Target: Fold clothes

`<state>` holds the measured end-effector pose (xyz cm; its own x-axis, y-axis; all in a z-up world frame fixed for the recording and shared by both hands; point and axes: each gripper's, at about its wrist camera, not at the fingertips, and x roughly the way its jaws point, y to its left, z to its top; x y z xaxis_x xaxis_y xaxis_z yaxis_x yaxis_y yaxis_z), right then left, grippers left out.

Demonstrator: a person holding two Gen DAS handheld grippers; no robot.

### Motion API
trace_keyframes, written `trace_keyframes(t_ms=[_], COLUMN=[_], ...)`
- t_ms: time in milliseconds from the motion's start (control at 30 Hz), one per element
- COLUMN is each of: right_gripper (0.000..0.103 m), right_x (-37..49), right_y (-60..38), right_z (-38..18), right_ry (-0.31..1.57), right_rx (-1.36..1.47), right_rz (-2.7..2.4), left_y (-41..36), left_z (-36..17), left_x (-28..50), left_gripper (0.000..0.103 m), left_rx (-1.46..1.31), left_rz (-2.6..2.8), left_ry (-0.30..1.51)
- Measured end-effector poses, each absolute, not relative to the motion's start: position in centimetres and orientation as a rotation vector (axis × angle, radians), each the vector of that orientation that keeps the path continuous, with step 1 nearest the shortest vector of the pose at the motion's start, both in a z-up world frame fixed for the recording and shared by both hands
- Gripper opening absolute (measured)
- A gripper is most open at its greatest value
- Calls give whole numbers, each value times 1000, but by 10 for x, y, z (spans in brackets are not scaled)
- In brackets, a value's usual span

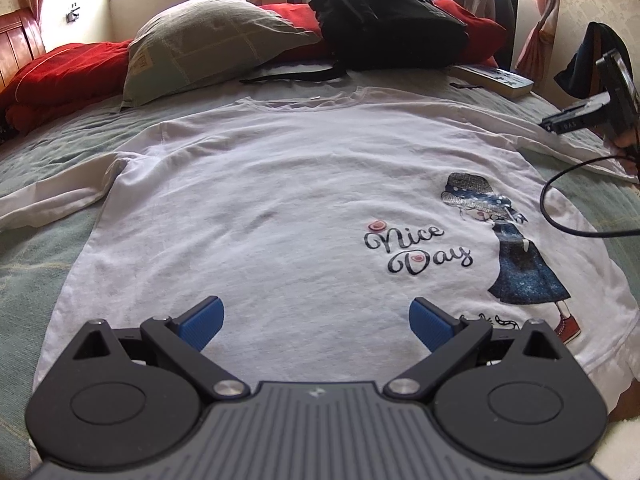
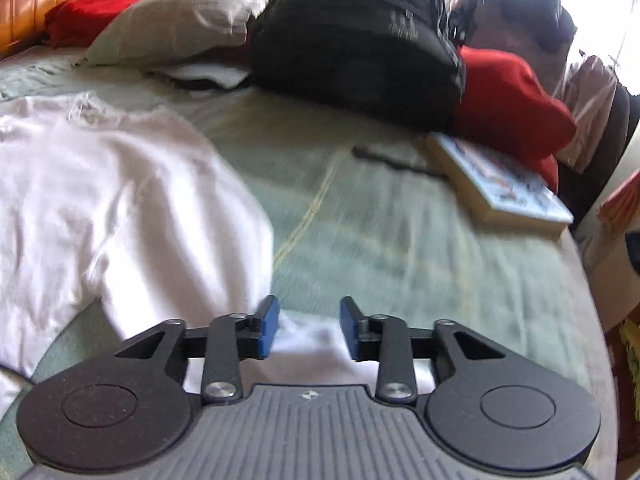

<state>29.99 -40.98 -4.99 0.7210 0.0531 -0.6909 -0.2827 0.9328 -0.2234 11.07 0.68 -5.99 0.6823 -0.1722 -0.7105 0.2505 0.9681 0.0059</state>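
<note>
A white T-shirt [image 1: 280,200] with a "Nice Day" print and a girl figure lies spread flat, front up, on the green bed cover [image 1: 40,248]. My left gripper [image 1: 316,320] hovers over the shirt's lower hem, blue pads wide apart and nothing between them. In the right wrist view the shirt [image 2: 100,200] fills the left side, and its sleeve end runs down under my right gripper [image 2: 308,330]. That gripper is open, with white sleeve cloth showing in the gap and the pads not pressing on it. In the left wrist view the right gripper [image 1: 554,125] sits over the far right sleeve.
A black backpack [image 1: 380,12], a grey pillow [image 1: 208,40] and red bedding [image 1: 60,76] line the head of the bed. A book [image 2: 500,184] lies near the bed's right edge. A black cable [image 1: 560,208] loops over the shirt's right side.
</note>
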Motion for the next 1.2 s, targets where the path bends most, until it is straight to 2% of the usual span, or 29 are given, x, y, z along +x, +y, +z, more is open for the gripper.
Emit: trace_keyframes(t_ms=[33, 67, 200, 267, 300, 333, 433, 600, 700, 800, 1033, 1167, 1200], right_gripper=[60, 62, 62, 43, 27, 16, 8, 7, 9, 14, 42, 41, 27], right_x=[303, 305, 313, 309, 307, 304, 303, 327, 341, 344, 372, 400, 404], right_y=[-411, -412, -418, -420, -419, -419, -415, -436, -439, -429, -384, -367, -365], right_z=[-49, -49, -66, -66, -66, -65, -61, -47, -47, -37, -37, -56, -60], right_ry=[748, 751, 827, 823, 821, 818, 803, 749, 787, 747, 727, 804, 827], right_rx=[-340, -355, -360, -320, -309, -300, -332, -234, -191, -196, -229, -219, -209], right_rz=[206, 222, 268, 284, 294, 303, 284, 167, 131, 155, 333, 387, 404], left_y=[7, 6, 5, 5, 5, 5, 4, 4, 6, 8, 7, 8, 9], left_z=[-60, -61, -63, -63, -63, -63, -61, -56, -54, -53, -55, -57, -57], left_x=[111, 111, 111, 111, 111, 111, 111, 109, 108, 109, 110, 110, 110], left_gripper=[99, 99, 99, 99, 99, 99, 99, 99, 99, 99, 99, 99, 99], left_rx=[104, 103, 100, 101, 102, 103, 106, 104, 100, 94, 86, 83, 81], left_rz=[-235, -234, -238, -238, -238, -237, -239, -240, -235, -229, -236, -230, -228], left_ry=[787, 788, 792, 794, 795, 796, 792, 777, 769, 769, 776, 783, 784])
